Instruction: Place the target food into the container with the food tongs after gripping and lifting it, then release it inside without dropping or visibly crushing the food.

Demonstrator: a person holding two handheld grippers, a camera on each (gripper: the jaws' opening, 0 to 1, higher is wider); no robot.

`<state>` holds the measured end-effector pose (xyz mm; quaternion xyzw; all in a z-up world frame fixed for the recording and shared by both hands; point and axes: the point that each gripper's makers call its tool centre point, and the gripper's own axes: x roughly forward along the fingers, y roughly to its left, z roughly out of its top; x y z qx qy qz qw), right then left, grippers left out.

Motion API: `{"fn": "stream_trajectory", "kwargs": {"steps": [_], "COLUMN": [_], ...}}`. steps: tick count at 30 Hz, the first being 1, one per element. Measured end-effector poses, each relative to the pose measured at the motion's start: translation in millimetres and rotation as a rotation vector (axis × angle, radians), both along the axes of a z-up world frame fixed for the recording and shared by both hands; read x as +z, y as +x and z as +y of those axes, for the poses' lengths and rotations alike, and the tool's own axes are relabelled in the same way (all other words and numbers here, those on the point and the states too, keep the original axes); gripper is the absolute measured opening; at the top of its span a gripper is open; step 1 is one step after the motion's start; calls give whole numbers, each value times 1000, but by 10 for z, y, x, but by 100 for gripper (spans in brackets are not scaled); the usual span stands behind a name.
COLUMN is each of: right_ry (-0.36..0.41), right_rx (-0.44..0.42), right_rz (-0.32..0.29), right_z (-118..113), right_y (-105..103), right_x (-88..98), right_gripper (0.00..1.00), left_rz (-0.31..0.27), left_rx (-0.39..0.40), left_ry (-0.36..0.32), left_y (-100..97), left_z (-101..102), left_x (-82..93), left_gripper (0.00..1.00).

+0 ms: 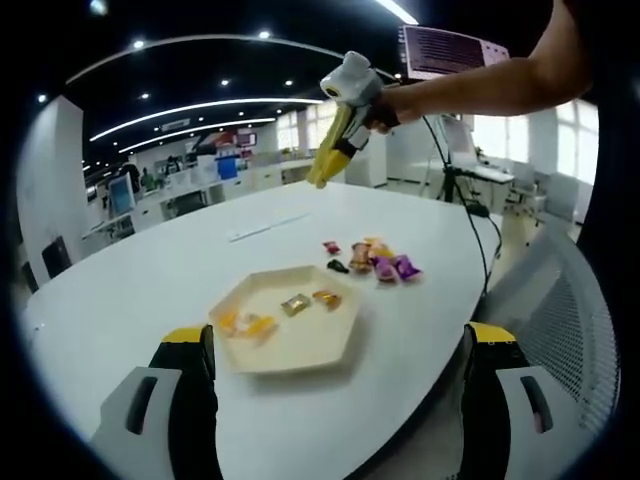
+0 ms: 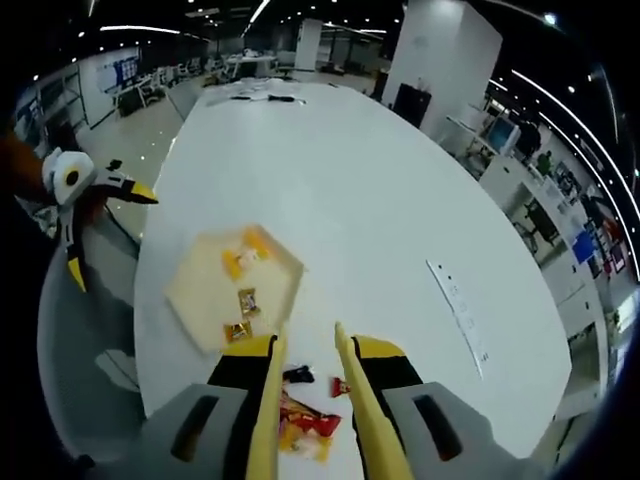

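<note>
Right gripper (image 2: 310, 345) carries the yellow food tongs (image 2: 350, 400), one arm clamped along each jaw; tips stand narrowly parted with nothing between them, hovering above the table (image 2: 400, 200) over the loose pile of wrapped candies (image 2: 305, 420). In the left gripper view the same tongs (image 1: 330, 155) hang high over the far side of the table (image 1: 120, 290), held by a person's hand (image 1: 385, 105). Left gripper (image 1: 335, 345) is spread wide, empty, jaws either side of the tray (image 1: 330, 355); it appears in the right gripper view too (image 2: 85, 215), off the table edge

Candies (image 1: 370, 262) sit clustered just beside the tray, well clear of the rim. Judged light, small, crinkly foil or plastic wrap, so slippery under smooth tong tips; hard or chewy core cannot be told. Best to pinch one piece across its fat middle, not the twisted ends, and close gently. An outlier like the dark piece (image 2: 297, 375) at the pile's edge looks easiest to isolate

Container is a shallow pale hexagonal tray (image 2: 190, 300), low walls. It holds a few wrapped candies: yellow-orange ones (image 1: 248, 325) at one side, two gold-brown ones (image 1: 310, 300) near the middle. Plenty of bare floor left for a drop
</note>
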<state>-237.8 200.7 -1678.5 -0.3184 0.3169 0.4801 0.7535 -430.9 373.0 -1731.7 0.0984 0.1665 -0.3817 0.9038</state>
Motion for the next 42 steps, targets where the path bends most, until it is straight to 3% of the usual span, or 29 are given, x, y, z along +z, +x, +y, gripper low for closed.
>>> {"fn": "stream_trajectory", "kwargs": {"steps": [19,42], "right_ry": [2,14], "right_rx": [-48,-72], "right_rz": [-30,-15], "right_z": [-391,-521], "right_y": [186,293], "right_x": [-55,-270], "right_gripper": [28,29], "left_rz": [14,18], "left_rx": [2,18], "left_ry": [7,11], "left_y": [-3,15], "left_z": [9,28], "left_x": [-27,-37], "left_gripper": [99,99]}}
